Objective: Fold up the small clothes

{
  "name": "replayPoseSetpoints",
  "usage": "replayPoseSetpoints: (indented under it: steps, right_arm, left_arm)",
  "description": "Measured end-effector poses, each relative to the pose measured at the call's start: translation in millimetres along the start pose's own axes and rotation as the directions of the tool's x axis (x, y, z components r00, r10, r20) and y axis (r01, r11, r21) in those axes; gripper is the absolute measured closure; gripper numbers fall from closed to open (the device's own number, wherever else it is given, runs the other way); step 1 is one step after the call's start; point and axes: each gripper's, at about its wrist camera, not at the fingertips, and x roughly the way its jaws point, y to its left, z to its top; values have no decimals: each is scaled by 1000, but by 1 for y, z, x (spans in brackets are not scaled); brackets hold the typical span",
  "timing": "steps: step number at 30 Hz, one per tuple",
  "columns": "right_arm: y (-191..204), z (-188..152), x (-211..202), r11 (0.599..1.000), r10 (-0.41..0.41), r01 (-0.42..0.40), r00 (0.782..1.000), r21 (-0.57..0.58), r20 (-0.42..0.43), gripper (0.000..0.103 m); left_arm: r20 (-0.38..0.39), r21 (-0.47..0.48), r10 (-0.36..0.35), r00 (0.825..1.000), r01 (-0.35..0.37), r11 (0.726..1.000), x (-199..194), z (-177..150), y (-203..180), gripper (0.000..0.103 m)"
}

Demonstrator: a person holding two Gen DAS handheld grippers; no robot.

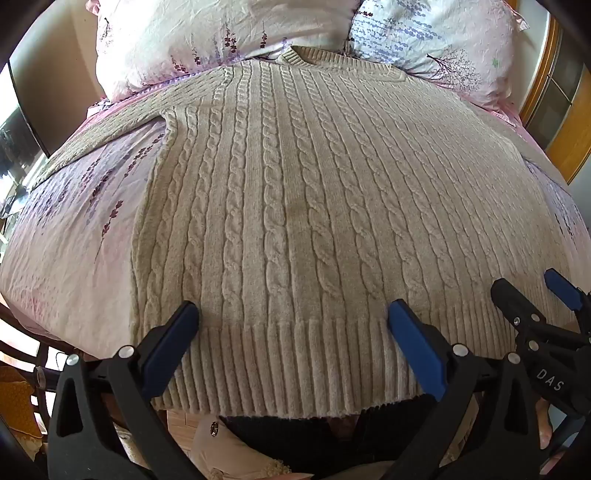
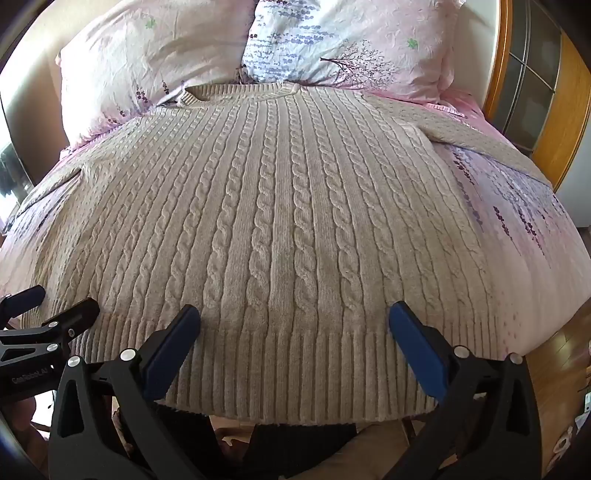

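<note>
A beige cable-knit sweater (image 1: 295,184) lies flat on the bed, neck toward the pillows, ribbed hem (image 1: 288,362) at the near edge; it also shows in the right wrist view (image 2: 288,206). Its sleeves spread out to both sides (image 1: 122,114) (image 2: 480,140). My left gripper (image 1: 293,314) is open, its blue pads wide apart over the left part of the hem. My right gripper (image 2: 295,317) is open over the right part of the hem. Each gripper shows in the other's view, the right one (image 1: 535,295) and the left one (image 2: 55,302).
The bed has a pink floral sheet (image 1: 74,221) and two floral pillows (image 1: 221,33) (image 2: 351,40) at the head. A wooden cabinet (image 2: 535,92) stands to the right, a dark screen (image 1: 29,107) to the left. Wooden floor (image 2: 561,369) lies below the bed edge.
</note>
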Motion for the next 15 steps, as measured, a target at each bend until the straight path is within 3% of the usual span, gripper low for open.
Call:
replayPoseSetpoints:
  steps: [15]
  right_arm:
    - [-1,0,-1,1000,0,0,1000,0,0,1]
  left_arm:
    - [0,0,1,1000,-1,1000,0,0,0,2]
